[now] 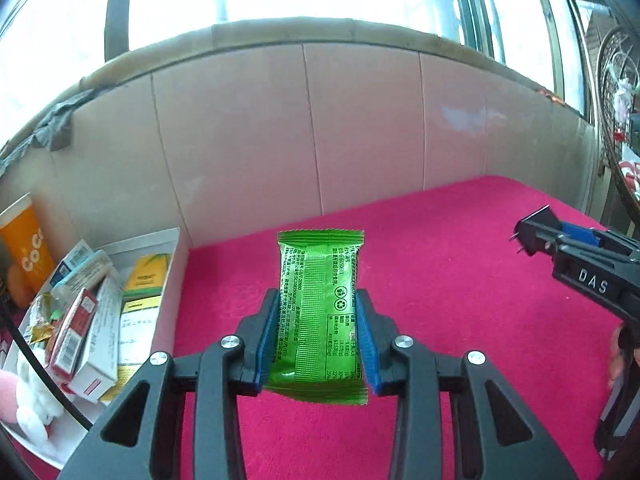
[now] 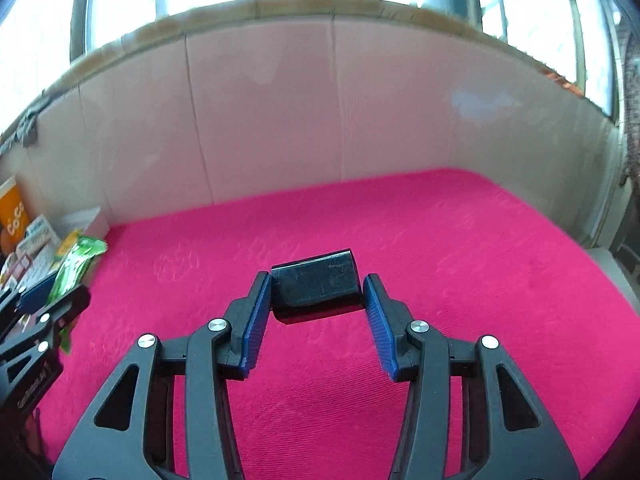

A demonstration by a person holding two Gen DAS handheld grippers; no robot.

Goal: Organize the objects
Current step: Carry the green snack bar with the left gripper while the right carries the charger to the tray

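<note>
Above the pink cloth, left wrist view: the left gripper is clamped on a green snack packet, lifted clear, near the white box of cartons off the cloth's left edge. Right wrist view: the right gripper pinches a black block over mid-cloth, raised too.
</note>
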